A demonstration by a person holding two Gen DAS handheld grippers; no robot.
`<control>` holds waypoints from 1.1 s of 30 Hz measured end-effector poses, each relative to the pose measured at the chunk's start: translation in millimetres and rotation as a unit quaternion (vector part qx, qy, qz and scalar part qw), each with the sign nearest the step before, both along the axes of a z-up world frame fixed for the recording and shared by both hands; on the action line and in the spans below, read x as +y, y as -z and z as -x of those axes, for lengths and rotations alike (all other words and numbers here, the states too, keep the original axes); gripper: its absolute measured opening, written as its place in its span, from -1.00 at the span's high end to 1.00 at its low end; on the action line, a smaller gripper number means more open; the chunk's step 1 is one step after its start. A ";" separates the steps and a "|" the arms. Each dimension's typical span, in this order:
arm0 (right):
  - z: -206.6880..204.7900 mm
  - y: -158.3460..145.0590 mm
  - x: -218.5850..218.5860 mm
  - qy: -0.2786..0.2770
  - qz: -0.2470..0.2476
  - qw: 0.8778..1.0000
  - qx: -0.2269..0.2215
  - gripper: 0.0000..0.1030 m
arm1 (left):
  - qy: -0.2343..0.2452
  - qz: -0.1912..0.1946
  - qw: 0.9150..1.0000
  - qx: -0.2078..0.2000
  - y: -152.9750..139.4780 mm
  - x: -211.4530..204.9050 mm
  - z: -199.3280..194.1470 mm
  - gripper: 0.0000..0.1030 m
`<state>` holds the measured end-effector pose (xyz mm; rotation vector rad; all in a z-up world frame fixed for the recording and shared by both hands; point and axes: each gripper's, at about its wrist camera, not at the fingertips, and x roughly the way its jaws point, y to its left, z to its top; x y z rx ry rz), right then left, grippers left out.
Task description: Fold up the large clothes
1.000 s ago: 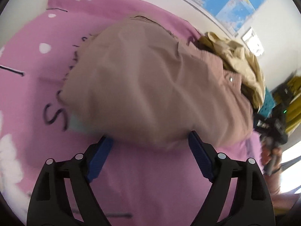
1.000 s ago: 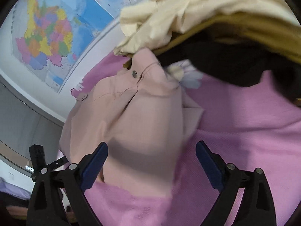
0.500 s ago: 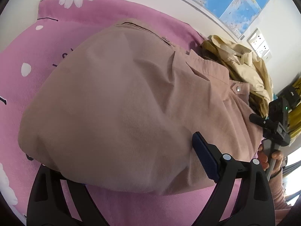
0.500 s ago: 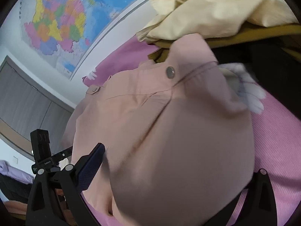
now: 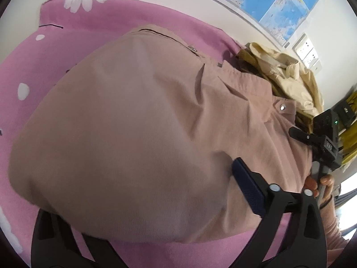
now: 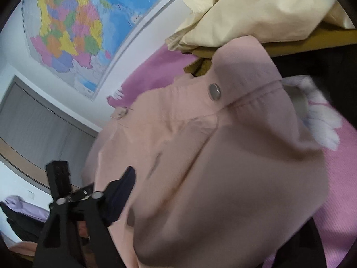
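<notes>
Left wrist view: my left gripper (image 5: 142, 201) has jaws opening wide, w/ the folded edge of the pink garment (image 5: 138, 125) bulging between them – blue pad visible lower right of centre, the other finger hidden under cloth; cannot tell if pads press. Garment fills mid-frame, lying on the pink floral sheet (image 5: 44, 71). Right wrist view: my right gripper (image 6: 212, 212) has jaws closing, garment (image 6: 223, 167) between them, covering the right-hand finger; left pad sits beside the cloth at lower left. Snap button (image 6: 214, 94) at upper centre. Cream clothes pile (image 6: 256, 11) at upper right – touching the garment's far end. Wall map (image 6: 71, 35) at upper left.
</notes>
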<state>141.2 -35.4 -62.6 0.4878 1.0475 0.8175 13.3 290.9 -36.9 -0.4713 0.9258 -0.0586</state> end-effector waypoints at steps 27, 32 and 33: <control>-5.8 -1.4 27.2 -0.013 -0.008 1.000 0.008 0.65 | -0.029 0.042 0.999 0.004 3.1 23.8 -22.3 0.46; 0.4 -13.5 29.8 -0.016 -0.011 1.000 -0.009 0.67 | -0.019 0.014 1.000 -0.010 -7.9 14.2 -19.2 0.53; 1.0 -14.5 30.3 -0.017 -0.005 1.000 -0.012 0.66 | -0.019 0.014 1.000 -0.009 -8.2 14.1 -19.7 0.52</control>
